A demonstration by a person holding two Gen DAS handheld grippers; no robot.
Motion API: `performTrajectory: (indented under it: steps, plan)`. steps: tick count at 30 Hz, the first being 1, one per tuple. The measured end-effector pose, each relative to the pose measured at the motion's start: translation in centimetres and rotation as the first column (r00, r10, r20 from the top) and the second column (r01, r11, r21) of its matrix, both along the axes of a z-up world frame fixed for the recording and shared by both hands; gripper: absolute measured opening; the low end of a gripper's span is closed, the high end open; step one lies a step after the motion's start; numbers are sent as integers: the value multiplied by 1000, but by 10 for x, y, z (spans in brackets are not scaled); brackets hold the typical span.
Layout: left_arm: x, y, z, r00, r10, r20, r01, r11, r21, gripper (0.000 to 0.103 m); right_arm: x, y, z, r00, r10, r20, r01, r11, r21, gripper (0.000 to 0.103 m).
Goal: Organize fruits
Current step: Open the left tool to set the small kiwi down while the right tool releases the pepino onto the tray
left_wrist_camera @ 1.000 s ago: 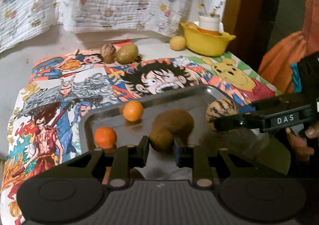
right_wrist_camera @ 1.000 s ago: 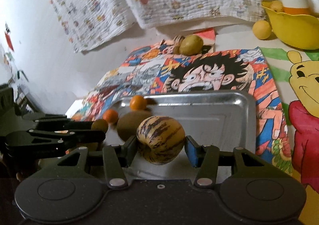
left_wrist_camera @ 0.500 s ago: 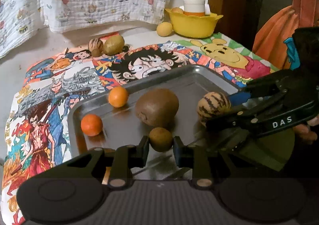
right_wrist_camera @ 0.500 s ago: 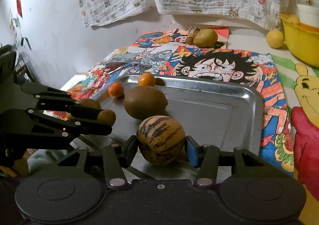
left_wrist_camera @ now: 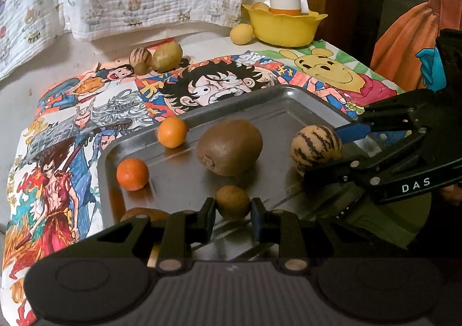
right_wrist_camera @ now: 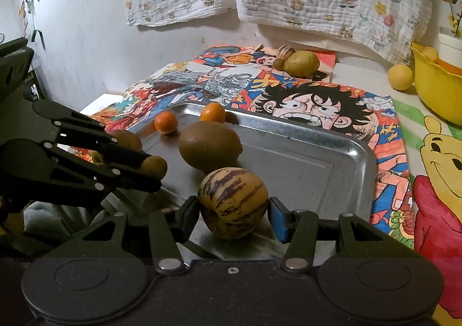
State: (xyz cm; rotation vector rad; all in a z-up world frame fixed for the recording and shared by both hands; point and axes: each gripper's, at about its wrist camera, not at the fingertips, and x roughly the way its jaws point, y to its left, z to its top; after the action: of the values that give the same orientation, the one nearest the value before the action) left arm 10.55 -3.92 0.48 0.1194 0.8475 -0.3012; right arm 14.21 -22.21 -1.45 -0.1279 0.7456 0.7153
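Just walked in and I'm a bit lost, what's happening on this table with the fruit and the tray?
A person is sorting fruit onto a metal tray with a handheld gripper in each hand. The left gripper is shut on a small brown fruit at the tray's near edge. The right gripper has a striped melon between its fingers, low over the tray. Two oranges and a large kiwi already lie on the tray; more fruit waits on the cartoon mat beyond.

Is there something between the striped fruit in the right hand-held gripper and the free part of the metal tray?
Nothing visible blocks it. The striped fruit sits between the right hand-held gripper fingers at the tray's near edge. The bare tray floor lies just beyond it; the big kiwi sits to its left.
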Motion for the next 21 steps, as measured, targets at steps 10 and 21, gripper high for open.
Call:
performTrajectory:
  steps: [10,21]
  plan:
    - [-13,0,10,1000,-19,22,19,1000,-2,37,-4,-2,2,1000,4,4,-4,1000,2,56]
    - [-47,21,32,993,32,114,-33,999,8,87,-20,-11,10,998,32,51,-31,999,-12,77]
